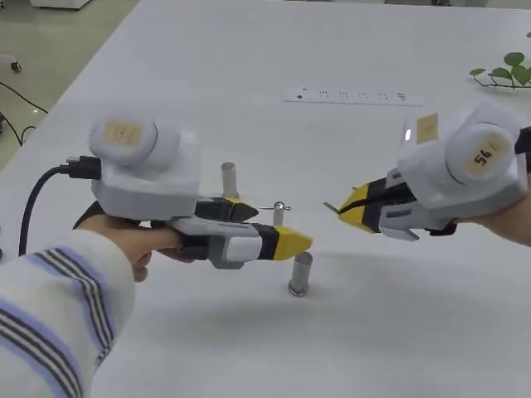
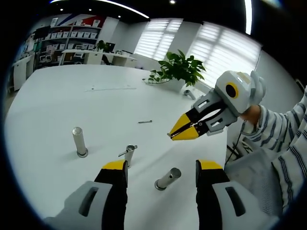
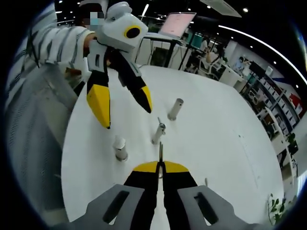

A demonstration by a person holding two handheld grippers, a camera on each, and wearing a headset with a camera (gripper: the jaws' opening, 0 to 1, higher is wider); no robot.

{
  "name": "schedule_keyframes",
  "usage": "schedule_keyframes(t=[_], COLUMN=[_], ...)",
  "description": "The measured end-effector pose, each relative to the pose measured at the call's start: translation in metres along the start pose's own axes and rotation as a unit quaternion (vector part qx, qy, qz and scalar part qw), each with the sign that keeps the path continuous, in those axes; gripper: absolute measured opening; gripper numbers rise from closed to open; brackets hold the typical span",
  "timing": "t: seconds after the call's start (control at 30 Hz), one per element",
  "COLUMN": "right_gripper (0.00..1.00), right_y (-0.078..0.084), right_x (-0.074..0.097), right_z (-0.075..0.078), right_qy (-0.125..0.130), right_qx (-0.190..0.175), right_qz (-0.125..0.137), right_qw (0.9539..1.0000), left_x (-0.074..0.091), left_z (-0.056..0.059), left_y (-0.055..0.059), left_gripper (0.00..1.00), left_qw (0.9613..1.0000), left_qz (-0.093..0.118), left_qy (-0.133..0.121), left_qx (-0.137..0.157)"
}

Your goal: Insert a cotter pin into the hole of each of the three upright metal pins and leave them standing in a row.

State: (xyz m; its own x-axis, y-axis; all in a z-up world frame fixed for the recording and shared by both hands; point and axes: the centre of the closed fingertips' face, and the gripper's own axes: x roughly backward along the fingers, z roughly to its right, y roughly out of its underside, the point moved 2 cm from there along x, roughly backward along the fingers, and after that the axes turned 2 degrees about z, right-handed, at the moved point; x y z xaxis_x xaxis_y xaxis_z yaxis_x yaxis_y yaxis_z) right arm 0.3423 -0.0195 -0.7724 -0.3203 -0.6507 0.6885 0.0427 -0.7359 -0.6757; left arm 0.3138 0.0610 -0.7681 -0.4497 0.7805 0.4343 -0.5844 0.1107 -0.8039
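Counter (image 1: 249,50): white, wide, bare beyond the row; left edge well apart from the pins, floor beyond it.
Row: three upright metal pins on a slant, far pin (image 1: 229,178), middle pin (image 1: 279,213), near pin (image 1: 300,274), with gaps between.
Middle pin: fitted cotter pin (image 2: 125,152) through its hole.
Left tongs (image 2: 162,166): spread wide, holding nothing, close to the row on its left.
Right tongs (image 3: 160,166): pinched on the held cotter pin (image 3: 160,152), aimed at the row, clear room between.
Around: spare cotter pin (image 2: 145,121) loose on the counter; power strip (image 1: 353,96) farther back; plant (image 1: 506,70) far right.
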Motion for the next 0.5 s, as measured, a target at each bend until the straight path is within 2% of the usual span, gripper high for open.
schedule_keyframes(t=[0.1, 0.17, 0.23, 0.27, 0.37, 0.43, 0.47, 0.5], right_gripper=[0.03, 0.03, 0.03, 0.03, 0.03, 0.03, 0.03, 0.03], right_y=[-0.005, -0.006, -0.007, -0.007, -0.011, -0.012, -0.012, -0.013], right_x=[0.002, 0.002, 0.002, 0.002, 0.003, 0.003, 0.003, 0.004], right_z=[-0.007, -0.006, -0.008, -0.009, -0.013, -0.014, -0.015, -0.016], right_qy=[-0.001, -0.002, -0.003, -0.003, -0.003, -0.003, -0.004, -0.004], right_qx=[0.003, 0.007, 0.008, 0.008, 0.012, 0.013, 0.013, 0.013], right_qz=[0.005, 0.005, 0.008, 0.008, 0.011, 0.012, 0.013, 0.014], right_qw=[1.0, 1.0, 0.9999, 0.9999, 0.9999, 0.9998, 0.9998, 0.9998], left_x=[-0.003, -0.005, -0.007, -0.008, -0.011, -0.013, -0.013, -0.013], left_z=[0.005, 0.008, 0.008, 0.009, 0.009, 0.013, 0.015, 0.015], left_y=[-0.006, -0.008, -0.006, -0.003, -0.002, -0.004, -0.007, -0.008], left_gripper=[0.46, 0.45, 0.45, 0.46, 0.49, 0.47, 0.45, 0.41], left_qw=[0.9998, 0.9994, 0.9987, 0.9977, 0.9978, 0.9965, 0.9948, 0.9949], left_qz=[0.015, 0.017, 0.006, -0.007, -0.011, -0.001, 0.009, 0.013], left_qy=[0.013, 0.02, 0.02, 0.023, 0.023, 0.035, 0.045, 0.044], left_qx=[0.005, 0.021, 0.047, 0.064, 0.062, 0.075, 0.091, 0.089])
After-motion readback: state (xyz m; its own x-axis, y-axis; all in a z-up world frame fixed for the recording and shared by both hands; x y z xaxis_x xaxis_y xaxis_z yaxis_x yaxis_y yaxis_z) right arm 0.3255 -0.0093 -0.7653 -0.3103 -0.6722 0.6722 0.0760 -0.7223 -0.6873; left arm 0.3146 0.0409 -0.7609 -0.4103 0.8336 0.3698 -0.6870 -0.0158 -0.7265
